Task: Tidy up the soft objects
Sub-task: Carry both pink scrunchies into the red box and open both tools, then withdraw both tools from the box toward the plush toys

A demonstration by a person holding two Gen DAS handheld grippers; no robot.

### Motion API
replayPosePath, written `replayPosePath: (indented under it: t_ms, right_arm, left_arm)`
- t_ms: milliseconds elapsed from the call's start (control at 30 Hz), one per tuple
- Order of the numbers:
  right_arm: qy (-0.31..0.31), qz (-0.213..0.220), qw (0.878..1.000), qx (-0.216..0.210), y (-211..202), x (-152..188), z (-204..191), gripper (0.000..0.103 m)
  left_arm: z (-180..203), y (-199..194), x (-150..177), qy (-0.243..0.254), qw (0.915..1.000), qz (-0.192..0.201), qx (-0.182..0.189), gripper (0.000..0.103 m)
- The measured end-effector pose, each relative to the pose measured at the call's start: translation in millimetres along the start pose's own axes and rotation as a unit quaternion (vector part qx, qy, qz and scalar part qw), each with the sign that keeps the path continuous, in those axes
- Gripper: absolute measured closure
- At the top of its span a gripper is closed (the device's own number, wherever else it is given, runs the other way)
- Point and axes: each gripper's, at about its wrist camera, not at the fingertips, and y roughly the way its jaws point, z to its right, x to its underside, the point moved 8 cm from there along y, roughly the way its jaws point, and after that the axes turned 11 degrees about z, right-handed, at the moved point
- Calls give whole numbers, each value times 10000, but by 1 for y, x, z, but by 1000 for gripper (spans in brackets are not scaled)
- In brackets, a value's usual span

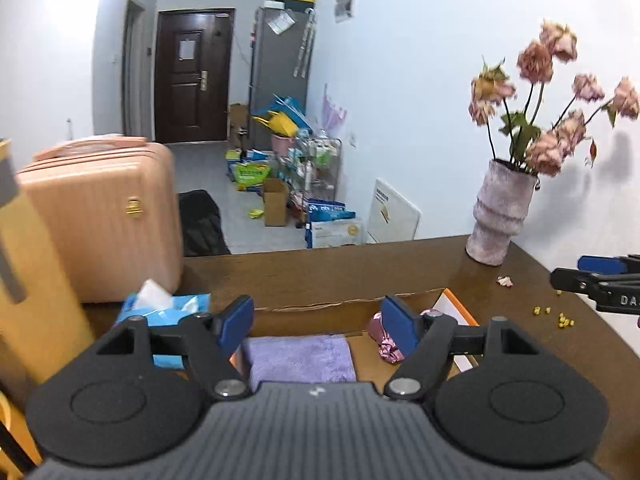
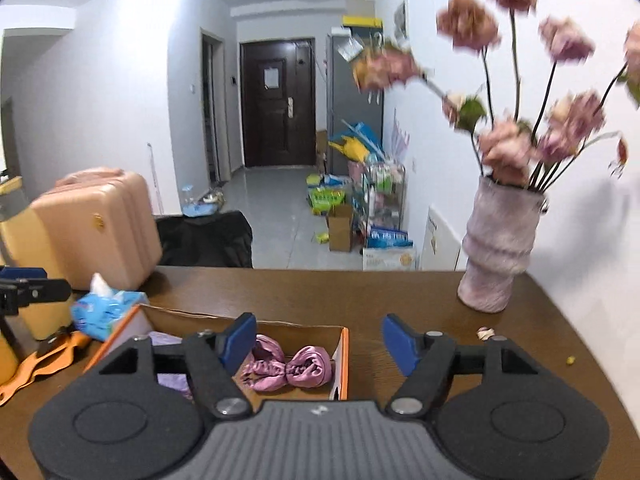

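Observation:
An open cardboard box (image 1: pixel 344 303) with orange edges lies on the brown table. A folded purple towel (image 1: pixel 300 358) lies in its left part and a pink satin scrunchie (image 1: pixel 384 338) in its right part. My left gripper (image 1: pixel 318 326) is open and empty, hovering just above the box. In the right wrist view the box (image 2: pixel 340 352) holds the pink scrunchie (image 2: pixel 288 368) and a bit of the purple towel (image 2: pixel 172 380). My right gripper (image 2: pixel 320 340) is open and empty over the box's right edge.
A pink vase of dried flowers (image 1: pixel 500 216) stands at the table's back right, with fallen petals (image 1: pixel 505 281) and yellow crumbs (image 1: pixel 560 318) near it. A blue tissue pack (image 1: pixel 164 312) and a pink suitcase (image 1: pixel 104 216) are at the left. An orange strap (image 2: pixel 40 364) lies left.

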Motion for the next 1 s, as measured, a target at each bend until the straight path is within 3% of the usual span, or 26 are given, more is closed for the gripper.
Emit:
replayPosePath:
  t_ms: [200,400,600,833,1000]
  right_arm:
    - [-1,220,9996,-160,-54,-10,-16,32]
    - [175,438,9984,-301,-106,8,-21,30]
    - [348,647,9964,-418,-171,70,-22,27]
    - [161,899,9942,-565,-260,156,-44,22]
    - [15,930,9930,-732,-316,202,-68,21]
  left_arm:
    - [10,-62,-2,130,9995,280,-37,28]
    - [13,-121,35,133,9990,380,-206,27]
    - [22,-194,103,347,9965,676,-354,23]
    - [35,-279,179,300,9934,1077,-237,14]
    - [34,-315,215,184,9958,883,-170,12]
